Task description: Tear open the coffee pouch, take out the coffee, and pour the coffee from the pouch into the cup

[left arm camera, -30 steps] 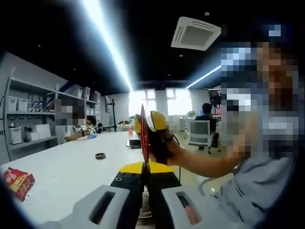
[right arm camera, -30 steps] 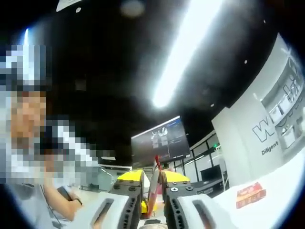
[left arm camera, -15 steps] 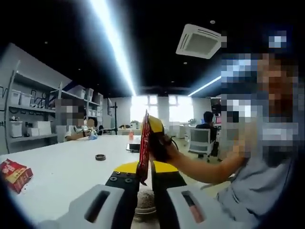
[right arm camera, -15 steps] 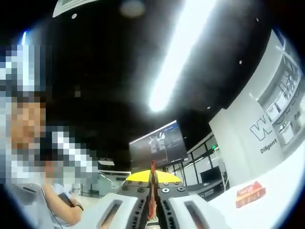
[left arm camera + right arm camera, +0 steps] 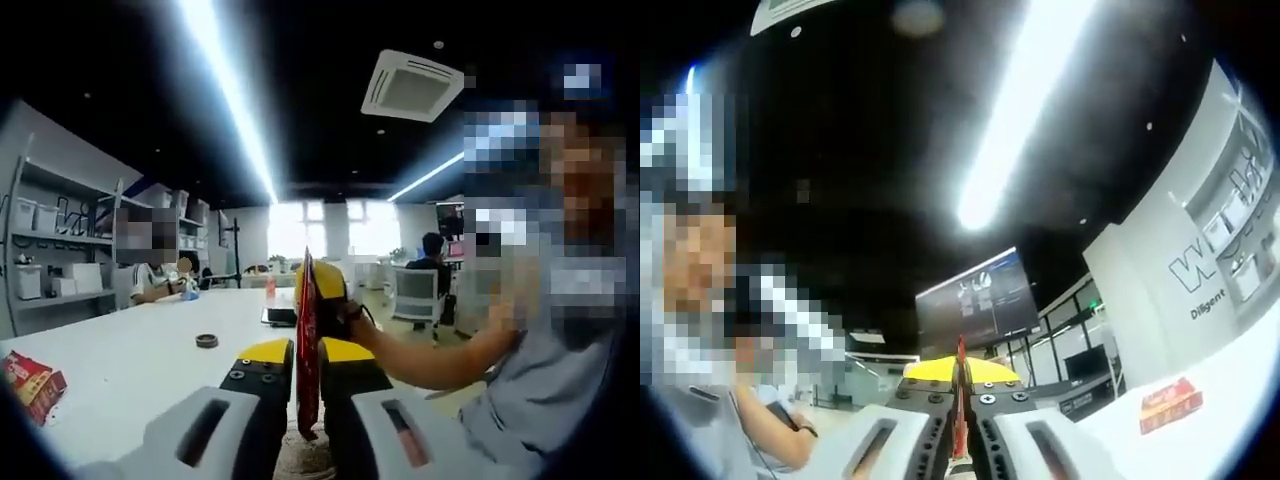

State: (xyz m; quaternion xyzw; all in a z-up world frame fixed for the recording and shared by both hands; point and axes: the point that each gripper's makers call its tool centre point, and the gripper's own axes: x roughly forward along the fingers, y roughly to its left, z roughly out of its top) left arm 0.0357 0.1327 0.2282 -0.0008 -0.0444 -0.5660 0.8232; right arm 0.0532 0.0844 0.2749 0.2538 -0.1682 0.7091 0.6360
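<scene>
A red coffee pouch [image 5: 307, 345] stands edge-on between the yellow-tipped jaws of my left gripper [image 5: 306, 352], which is shut on it. Just beyond it the right gripper [image 5: 330, 300], held in a person's hand, meets the same pouch. In the right gripper view, my right gripper [image 5: 960, 375] is shut on a thin red edge of the pouch [image 5: 960, 385], and the view points up at the ceiling. Below the left jaws shows the rim of a cup [image 5: 305, 460].
A long white table [image 5: 130, 360] carries a red box [image 5: 30, 380] at the near left, a small dark ring [image 5: 207, 341] and a laptop [image 5: 278, 315] farther off. Shelves line the left wall. People sit at the far end. The red box [image 5: 1170, 405] also lies at lower right.
The right gripper's jaws closed onto the pouch edge a second ago and stay shut. The pouch has turned more edge-on and sits lower between the left jaws.
</scene>
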